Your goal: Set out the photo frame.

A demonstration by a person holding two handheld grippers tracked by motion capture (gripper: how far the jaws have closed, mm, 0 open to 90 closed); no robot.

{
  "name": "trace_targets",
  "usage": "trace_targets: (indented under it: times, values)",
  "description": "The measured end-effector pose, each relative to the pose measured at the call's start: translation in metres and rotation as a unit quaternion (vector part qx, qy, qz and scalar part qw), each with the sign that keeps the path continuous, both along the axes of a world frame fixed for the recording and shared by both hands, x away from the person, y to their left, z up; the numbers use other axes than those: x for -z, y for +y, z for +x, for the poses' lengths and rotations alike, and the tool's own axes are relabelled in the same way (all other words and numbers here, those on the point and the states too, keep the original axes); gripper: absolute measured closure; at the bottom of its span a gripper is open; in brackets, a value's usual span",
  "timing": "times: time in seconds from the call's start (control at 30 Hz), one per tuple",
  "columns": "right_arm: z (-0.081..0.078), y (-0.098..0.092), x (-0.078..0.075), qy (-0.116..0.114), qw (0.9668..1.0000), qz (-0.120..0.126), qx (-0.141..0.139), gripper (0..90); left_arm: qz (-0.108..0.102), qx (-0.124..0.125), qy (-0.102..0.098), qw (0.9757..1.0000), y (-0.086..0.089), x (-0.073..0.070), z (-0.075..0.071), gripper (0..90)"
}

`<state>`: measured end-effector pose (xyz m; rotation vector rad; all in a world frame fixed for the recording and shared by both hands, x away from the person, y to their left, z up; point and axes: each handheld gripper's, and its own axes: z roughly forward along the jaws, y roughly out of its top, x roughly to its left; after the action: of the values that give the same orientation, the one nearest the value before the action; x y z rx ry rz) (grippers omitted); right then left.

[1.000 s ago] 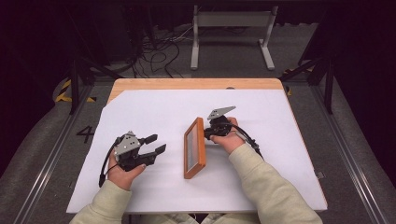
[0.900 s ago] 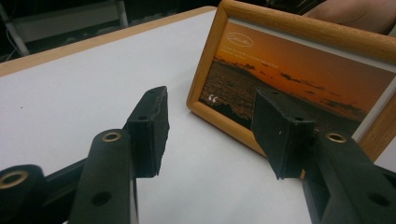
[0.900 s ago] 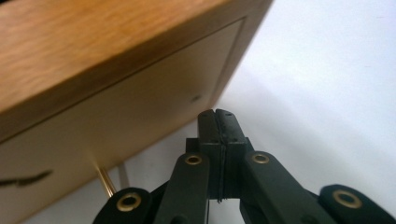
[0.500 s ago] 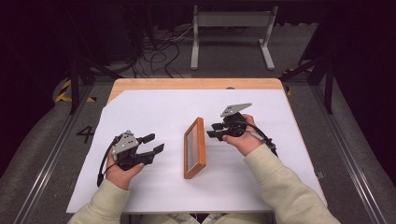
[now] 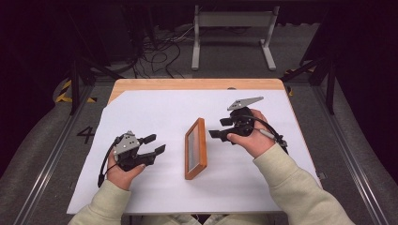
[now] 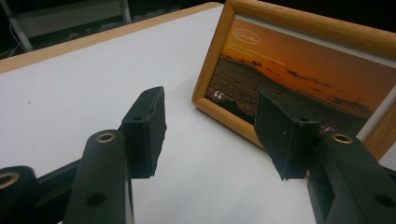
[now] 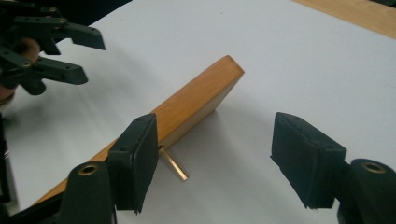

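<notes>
Midway between the desk's left and right edges, somewhat nearer the front edge, a wooden picture frame stands propped on its brass back leg, its sunset photo facing the left claw. That claw sits near the front-left corner with its jaws partly apart and nothing between them. The right claw is just beside the frame's back; its jaws have just been opening and now stand wide, clear of the frame, holding nothing.
</notes>
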<state>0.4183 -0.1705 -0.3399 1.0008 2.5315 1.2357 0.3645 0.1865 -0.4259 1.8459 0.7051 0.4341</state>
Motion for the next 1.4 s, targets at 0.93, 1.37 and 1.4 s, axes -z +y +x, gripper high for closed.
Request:
trace_targets:
  times: [0.93,1.37,1.4]
  values:
    - [0.0,0.057,0.023,0.105,0.9939,-0.027,0.019,26.3,0.002,0.004,-0.004,1.0,0.0,0.001,-0.001,44.1]
    - [0.006,0.074,0.041,0.146,0.9878,-0.05,0.021,33.2,0.003,0.005,-0.004,1.0,0.0,0.001,-0.001,43.9]
    - [0.006,0.075,0.042,0.148,0.9872,-0.054,0.022,35.7,0.002,0.005,-0.004,1.0,0.0,0.001,-0.001,43.9]
